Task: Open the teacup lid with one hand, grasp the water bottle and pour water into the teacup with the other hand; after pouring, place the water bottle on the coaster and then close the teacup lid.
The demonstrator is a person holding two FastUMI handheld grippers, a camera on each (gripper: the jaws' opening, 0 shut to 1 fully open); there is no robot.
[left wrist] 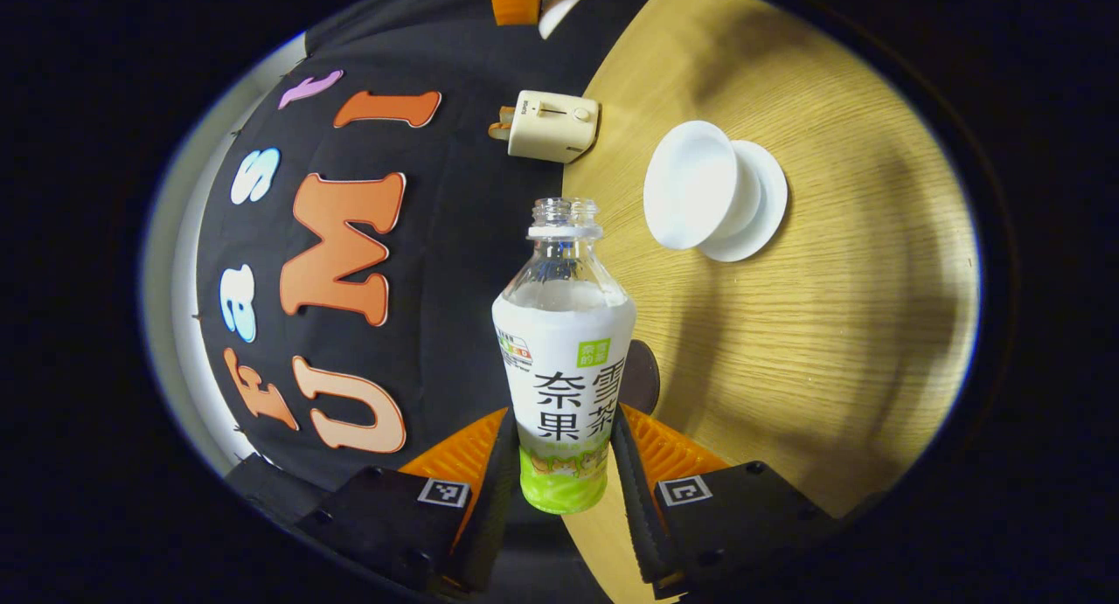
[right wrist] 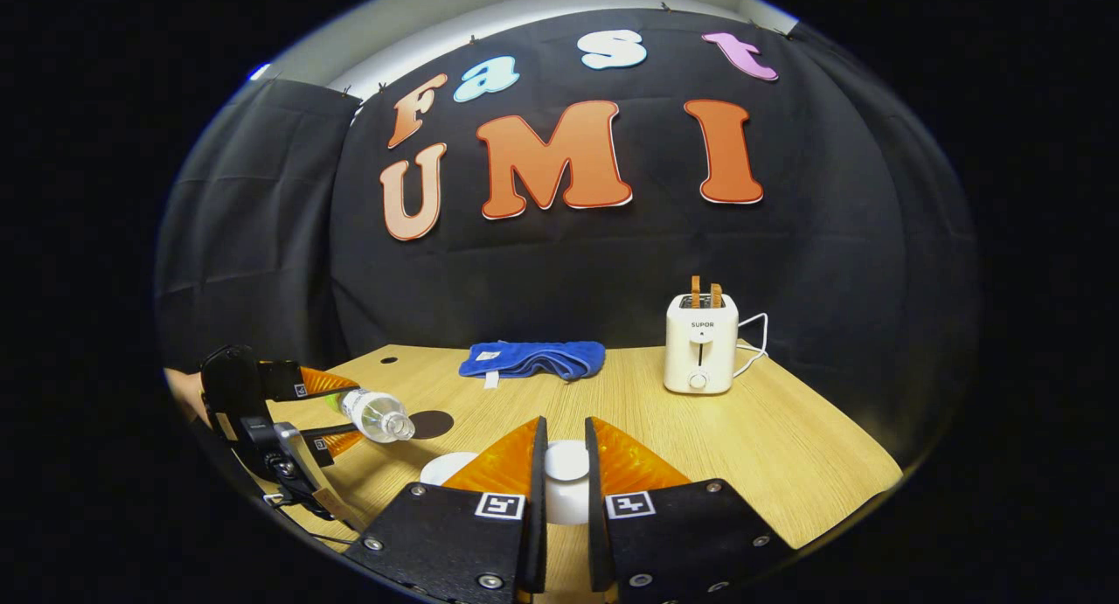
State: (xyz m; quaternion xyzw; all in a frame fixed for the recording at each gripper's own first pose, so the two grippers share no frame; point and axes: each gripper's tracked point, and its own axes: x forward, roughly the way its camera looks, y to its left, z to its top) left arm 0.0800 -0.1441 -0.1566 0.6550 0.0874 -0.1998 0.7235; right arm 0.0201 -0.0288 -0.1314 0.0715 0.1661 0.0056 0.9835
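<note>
Wood table (left wrist: 830,342) carries the cup (left wrist: 699,189). Left gripper (left wrist: 564,464) clamps the tipped bottle (left wrist: 564,359), mouth aimed just short of the cup; right gripper (right wrist: 564,477) pinches the lid (right wrist: 566,464) beside it.

Warm overhead light falls evenly on the tabletop (left wrist: 813,324), where broad soft shadows spread across the wood. Both views are sharp at the centre. Fisheye distortion bends the wall and tabletop edges, and brightness falls off toward the rim.
</note>
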